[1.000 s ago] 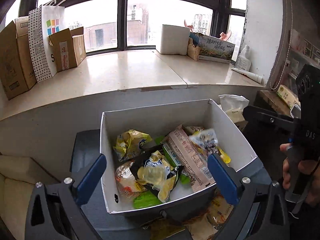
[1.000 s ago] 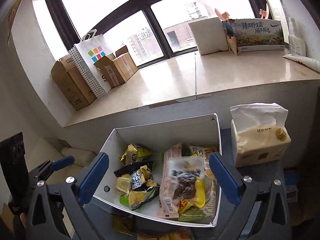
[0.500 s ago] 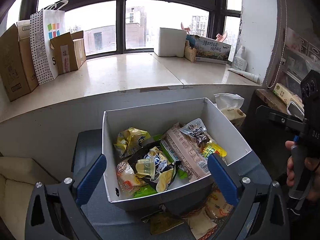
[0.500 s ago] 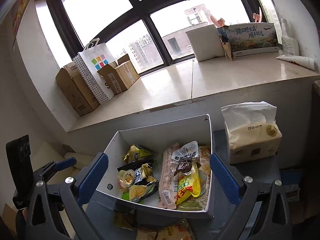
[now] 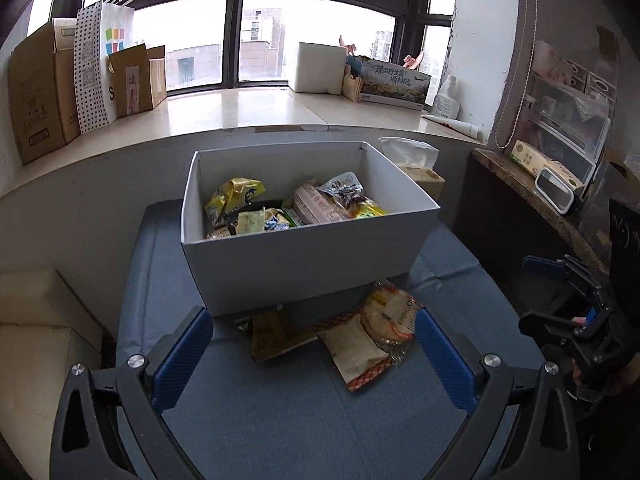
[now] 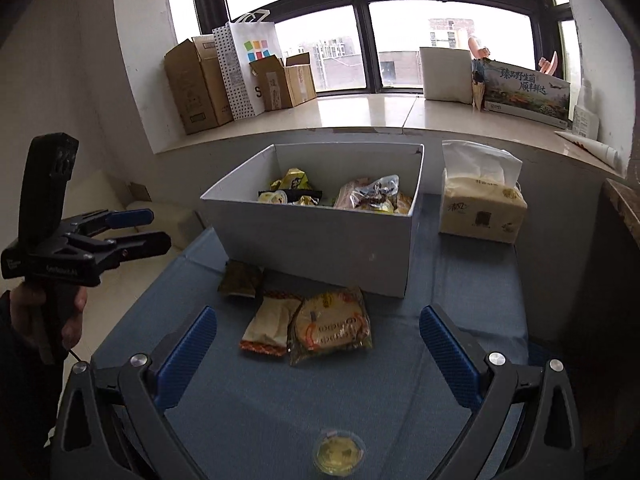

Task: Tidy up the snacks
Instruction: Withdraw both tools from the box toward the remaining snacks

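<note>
The left gripper (image 5: 314, 354) is held level above the blue tabletop (image 5: 304, 420), its blue-padded fingers (image 5: 182, 354) spread wide apart with nothing between them. It is aimed toward 12 o'clock, at the white box (image 5: 304, 264). In the right wrist view the same tool (image 6: 132, 228) is seen at 9 o'clock, gripped from below by the left hand (image 6: 48, 308), its fingers pointing toward 3 o'clock.

The right gripper (image 6: 318, 354) is likewise held low over the tabletop (image 6: 460, 280), jaws fully parted and empty. In the left wrist view it (image 5: 548, 292) appears at 3 o'clock, off the table's edge, fingers directed toward 9 o'clock.

Snacks are found in two groups. Several packets (image 5: 280, 208) lie inside the white box (image 6: 320, 240). Three remain on the cloth at the box's 6 o'clock side: an olive packet (image 6: 240, 280) touching the box front, a cream packet (image 6: 270, 324) and a round-cake packet (image 6: 330, 326), the cream packet's edge touching the cake packet. A small round jelly cup (image 6: 339, 450) sits alone nearest the right gripper. A tissue pack (image 6: 482, 208) stands at the box's 3 o'clock side.
</note>
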The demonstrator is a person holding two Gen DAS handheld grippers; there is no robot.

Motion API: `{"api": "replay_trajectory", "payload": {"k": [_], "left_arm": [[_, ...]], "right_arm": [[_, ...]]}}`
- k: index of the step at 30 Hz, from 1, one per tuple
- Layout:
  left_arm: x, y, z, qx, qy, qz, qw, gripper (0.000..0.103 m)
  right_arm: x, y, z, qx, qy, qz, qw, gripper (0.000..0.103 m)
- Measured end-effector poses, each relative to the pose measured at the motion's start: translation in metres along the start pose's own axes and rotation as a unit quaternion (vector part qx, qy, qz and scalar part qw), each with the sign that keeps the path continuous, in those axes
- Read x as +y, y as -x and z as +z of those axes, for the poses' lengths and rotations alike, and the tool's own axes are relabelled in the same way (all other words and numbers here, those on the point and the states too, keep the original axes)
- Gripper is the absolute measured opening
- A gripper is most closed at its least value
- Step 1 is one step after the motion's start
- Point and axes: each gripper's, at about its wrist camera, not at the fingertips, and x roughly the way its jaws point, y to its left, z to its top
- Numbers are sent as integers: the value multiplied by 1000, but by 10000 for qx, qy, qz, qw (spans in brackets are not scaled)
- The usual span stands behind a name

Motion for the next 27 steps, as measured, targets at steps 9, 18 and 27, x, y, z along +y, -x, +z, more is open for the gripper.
{"api": "replay_trajectory", "payload": {"k": [9, 18, 27], "left_arm": [[-1, 0, -42, 235, 264, -135, 9993, 103], [6, -10, -56, 409, 401, -98, 9983, 103], [8, -14, -59, 457, 463, -135, 9978, 103]], "right_arm": [[2, 5, -92, 343, -209, -296, 9988, 103], [-2, -25, -105, 696, -394, -463, 9957, 103], [0, -27, -104, 487, -342, -619, 9963, 103]]}}
